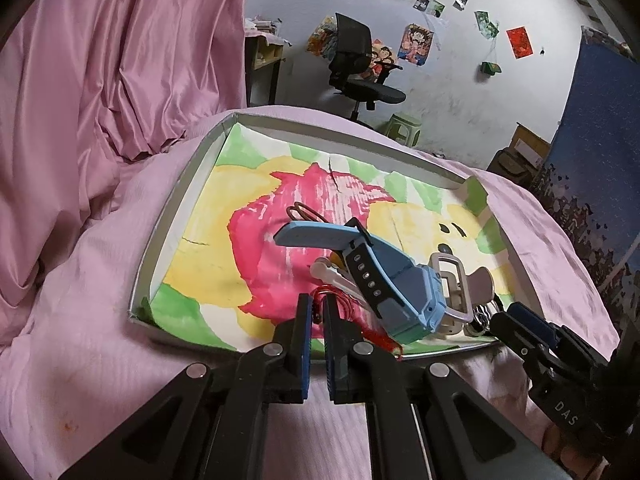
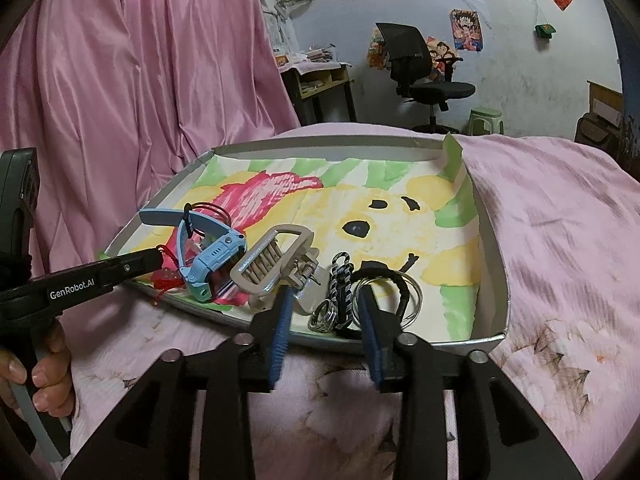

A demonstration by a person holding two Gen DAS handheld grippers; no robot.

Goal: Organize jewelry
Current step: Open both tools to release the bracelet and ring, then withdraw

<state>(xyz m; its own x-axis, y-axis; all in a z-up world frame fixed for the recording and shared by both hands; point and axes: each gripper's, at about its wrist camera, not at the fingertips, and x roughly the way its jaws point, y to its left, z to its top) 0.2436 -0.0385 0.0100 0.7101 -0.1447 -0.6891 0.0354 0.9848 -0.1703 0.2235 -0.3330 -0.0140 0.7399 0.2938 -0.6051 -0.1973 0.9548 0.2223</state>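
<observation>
A shallow box (image 1: pixel 176 216) lined with a painted flower sheet lies on the pink bed; it also shows in the right wrist view (image 2: pixel 496 264). In it are a blue watch (image 1: pixel 400 280), a beige buckle (image 2: pixel 272 260), a braided key strap with rings (image 2: pixel 340 288) and a red cord charm (image 1: pixel 340 300). My left gripper (image 1: pixel 316 308) is shut on the red cord at the box's near edge. My right gripper (image 2: pixel 324 300) is open, its fingers either side of the key strap and rings.
Pink bedding (image 2: pixel 560 240) surrounds the box and a pink curtain (image 1: pixel 120 60) hangs at the left. A black office chair (image 2: pixel 420 68), a green stool (image 2: pixel 486 118) and a desk (image 2: pixel 320 80) stand behind by the wall.
</observation>
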